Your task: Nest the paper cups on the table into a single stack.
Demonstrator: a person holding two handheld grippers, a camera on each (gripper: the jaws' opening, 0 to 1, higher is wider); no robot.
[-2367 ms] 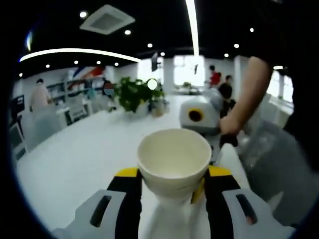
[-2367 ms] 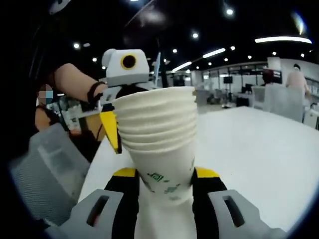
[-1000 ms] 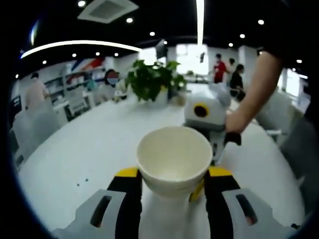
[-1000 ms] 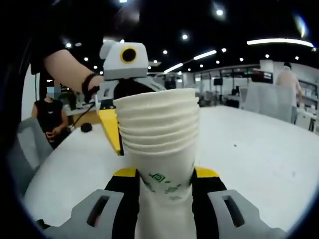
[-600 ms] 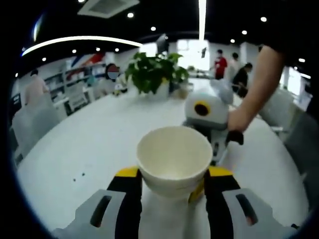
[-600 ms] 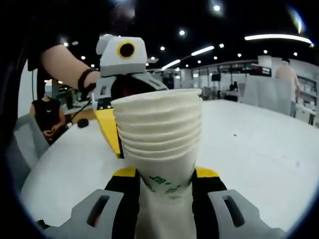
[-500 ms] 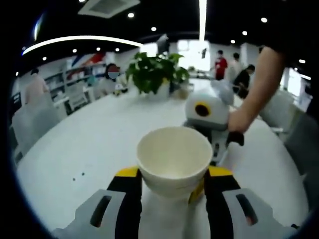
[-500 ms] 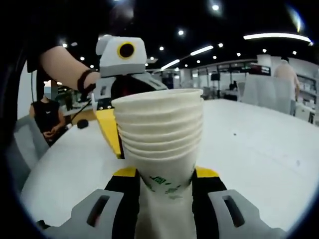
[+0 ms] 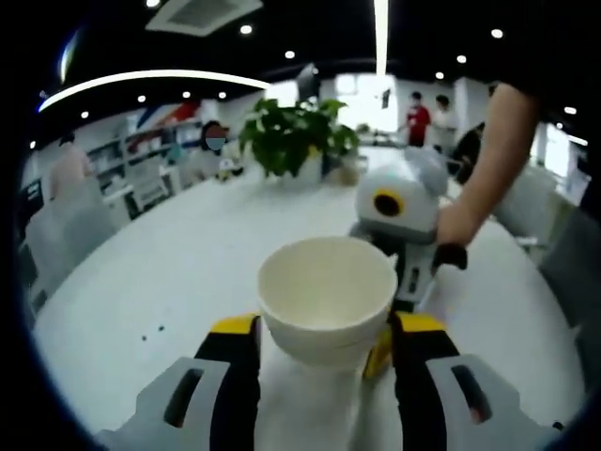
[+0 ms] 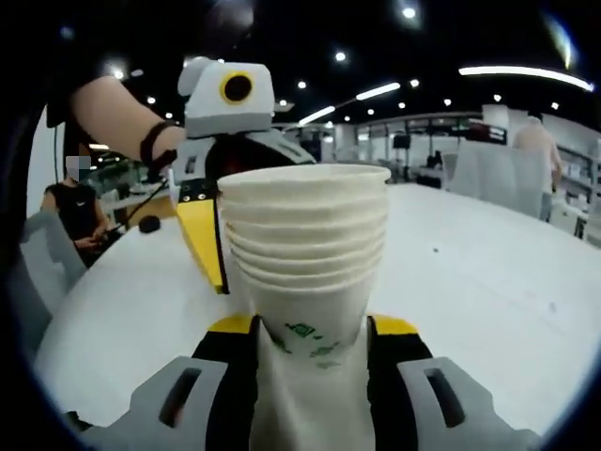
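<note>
1. My left gripper (image 9: pixel 324 352) is clamped on a single cup (image 9: pixel 327 299), mouth up, above the table (image 9: pixel 169 282).
2. My right gripper (image 10: pixel 310 362) grips the stack (image 10: pixel 305 249), upright.
3. The stack sits just right of the cup; I judge the cup must rise above it, axes aligned, then drop in.

A single white paper cup (image 9: pixel 327 299) held upright, mouth open; a nested stack of cups (image 10: pixel 308 258) with green print stands upright.
</note>
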